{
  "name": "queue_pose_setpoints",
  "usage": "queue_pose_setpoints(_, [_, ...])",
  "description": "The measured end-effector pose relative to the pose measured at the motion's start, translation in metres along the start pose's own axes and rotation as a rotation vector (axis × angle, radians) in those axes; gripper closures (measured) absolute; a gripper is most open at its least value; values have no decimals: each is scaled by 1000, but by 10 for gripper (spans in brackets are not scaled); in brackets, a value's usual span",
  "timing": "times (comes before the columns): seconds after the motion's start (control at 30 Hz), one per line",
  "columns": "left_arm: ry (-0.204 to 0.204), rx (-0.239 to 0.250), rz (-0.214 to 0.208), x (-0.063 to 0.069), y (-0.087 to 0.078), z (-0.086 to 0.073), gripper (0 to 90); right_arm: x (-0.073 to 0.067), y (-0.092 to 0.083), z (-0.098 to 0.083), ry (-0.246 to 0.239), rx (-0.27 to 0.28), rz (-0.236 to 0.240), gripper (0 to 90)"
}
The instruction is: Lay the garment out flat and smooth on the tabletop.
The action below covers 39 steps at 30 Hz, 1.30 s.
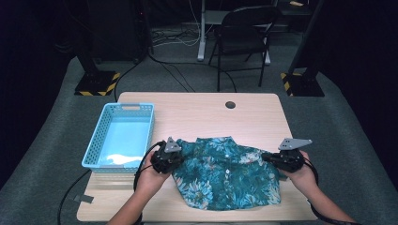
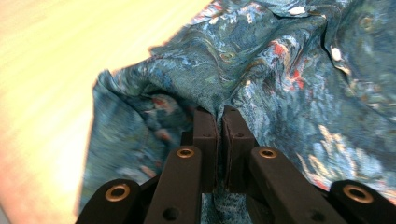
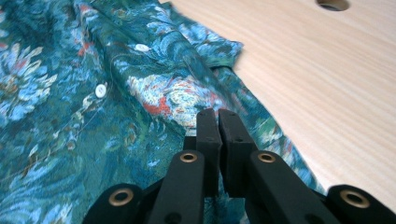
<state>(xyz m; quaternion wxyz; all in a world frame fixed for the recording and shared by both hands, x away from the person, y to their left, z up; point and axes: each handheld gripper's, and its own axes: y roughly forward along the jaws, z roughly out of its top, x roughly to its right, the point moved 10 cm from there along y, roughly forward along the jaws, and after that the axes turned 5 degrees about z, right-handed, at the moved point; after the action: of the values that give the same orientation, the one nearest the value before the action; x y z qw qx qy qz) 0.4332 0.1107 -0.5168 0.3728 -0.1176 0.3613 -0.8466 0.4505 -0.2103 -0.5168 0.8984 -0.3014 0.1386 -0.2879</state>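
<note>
The floral shirt (image 1: 220, 173) lies near the tabletop's (image 1: 197, 112) front edge. Left gripper (image 2: 219, 114) and right gripper (image 3: 218, 116) fingers each pinch thin fabric; an uneven lift could tug it free.

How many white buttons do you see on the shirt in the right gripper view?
2. One button lies on the shirt left of the jaws; another button sits higher, near the collar. Folds may hide more.
</note>
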Motion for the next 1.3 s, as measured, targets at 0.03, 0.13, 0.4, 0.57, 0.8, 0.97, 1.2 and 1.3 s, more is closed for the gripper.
queue_pose_setpoints(0.03, [-8,-8,-15,3,-1,-5,860,-4,-1,-2,-6,-11,12,884])
queue_pose_setpoints(0.13, [-10,-53,-49,13,0,-23,860,-19,0,-12,-4,-49,70,898])
queue_pose_setpoints(0.4, [-32,-141,-97,28,-2,-66,859,-51,8,-48,-16,-179,179,896])
queue_pose_setpoints(0.57, [-100,-155,-104,22,3,-82,778,-49,16,-58,17,-196,179,786])
queue_pose_setpoints(0.8, [-130,-41,-38,-3,-6,-48,488,-23,5,-19,85,-21,107,627])
queue_pose_setpoints(0.97, [-162,-6,23,-30,3,-32,468,12,23,-13,78,-17,-23,576])
queue_pose_setpoints(1.2, [-236,-25,62,-55,27,-35,445,51,55,-24,117,-89,-100,548])
queue_pose_setpoints(1.3, [-209,-49,78,-53,36,-37,453,59,64,-28,128,-120,-102,528])
